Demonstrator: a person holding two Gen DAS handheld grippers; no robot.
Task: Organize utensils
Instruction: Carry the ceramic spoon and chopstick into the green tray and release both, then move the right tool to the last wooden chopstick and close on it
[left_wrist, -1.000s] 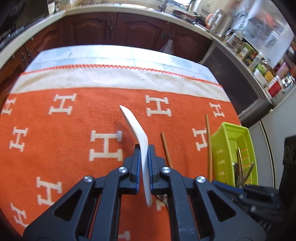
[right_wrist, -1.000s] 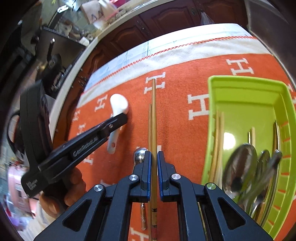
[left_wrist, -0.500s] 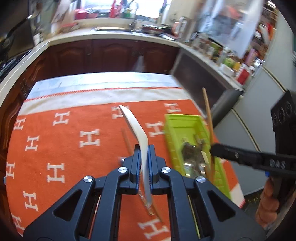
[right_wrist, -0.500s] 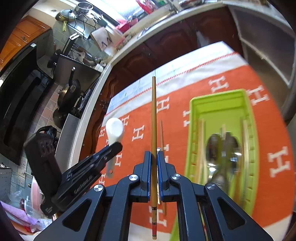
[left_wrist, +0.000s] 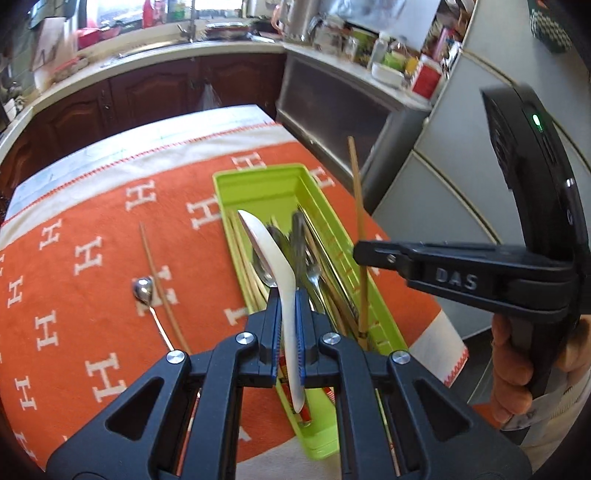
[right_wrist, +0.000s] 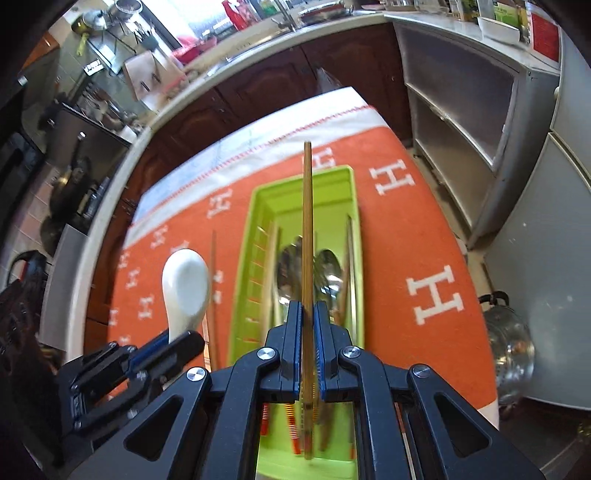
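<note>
- The left gripper is clamped on the handle of a white ceramic spoon, whose bowl juts out ahead of the fingers, over the near end of the green tray.
- The right gripper is clamped on a wooden chopstick, which runs straight ahead from its fingers, above the length of the tray.
- Below both grippers the tray holds metal spoons, a fork and more chopsticks; their red-banded ends lie at the tray's near end, under the right gripper.
- To the left of the left gripper, on the orange blanket with white H marks, lie a loose metal spoon and a second chopstick, touching or nearly so.
- The left wrist view alone shows the hand round the right gripper's handle, its green lamp lit, and the held chopstick rising tilted past the tray's right wall.
- The right wrist view alone shows the spoon's bowl from above, just left of the tray, and a steel pot on the floor to the right of the table.
</note>
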